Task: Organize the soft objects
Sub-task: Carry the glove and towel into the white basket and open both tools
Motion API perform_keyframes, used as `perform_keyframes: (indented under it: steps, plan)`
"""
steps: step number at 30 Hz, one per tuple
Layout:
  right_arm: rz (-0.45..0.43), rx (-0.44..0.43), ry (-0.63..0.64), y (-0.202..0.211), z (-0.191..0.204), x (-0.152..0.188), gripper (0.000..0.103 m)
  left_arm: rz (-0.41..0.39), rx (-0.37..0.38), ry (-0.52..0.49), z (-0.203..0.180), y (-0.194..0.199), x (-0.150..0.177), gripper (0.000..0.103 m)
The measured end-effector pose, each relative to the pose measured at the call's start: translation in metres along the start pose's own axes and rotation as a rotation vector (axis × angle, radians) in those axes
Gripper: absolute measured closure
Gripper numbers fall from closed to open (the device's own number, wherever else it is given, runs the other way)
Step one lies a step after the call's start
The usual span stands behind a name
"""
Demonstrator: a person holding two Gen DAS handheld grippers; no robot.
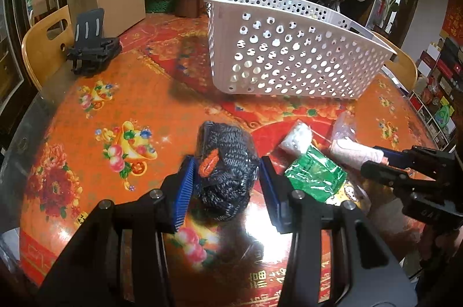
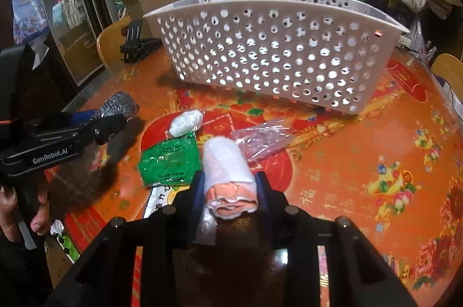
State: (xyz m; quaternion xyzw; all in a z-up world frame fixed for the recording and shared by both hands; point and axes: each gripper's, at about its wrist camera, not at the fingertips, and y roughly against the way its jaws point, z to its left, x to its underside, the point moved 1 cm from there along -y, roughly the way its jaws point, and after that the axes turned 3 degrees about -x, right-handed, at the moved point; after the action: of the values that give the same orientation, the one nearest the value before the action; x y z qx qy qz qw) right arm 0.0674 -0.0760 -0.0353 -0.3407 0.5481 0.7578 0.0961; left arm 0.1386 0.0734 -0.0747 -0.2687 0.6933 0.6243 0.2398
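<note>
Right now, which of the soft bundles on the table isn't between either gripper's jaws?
The small white bundle, lying free beside the green packet. The dark knit bundle sits between the left jaws; the pink-and-white roll is between the right jaws.
</note>
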Motion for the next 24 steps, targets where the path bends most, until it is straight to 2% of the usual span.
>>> perform_keyframes:
  steps: [13, 24]
  plan:
    - [-0.067, -0.017, -0.022, 0.030, -0.011, 0.002, 0.070, -0.016, -0.006, -0.019, -0.012, 0.013, -0.005, 0.061]
    - [-0.138, 0.015, -0.036, 0.065, -0.029, -0.014, 0.070, -0.049, -0.012, -0.044, -0.023, 0.032, -0.016, 0.061]
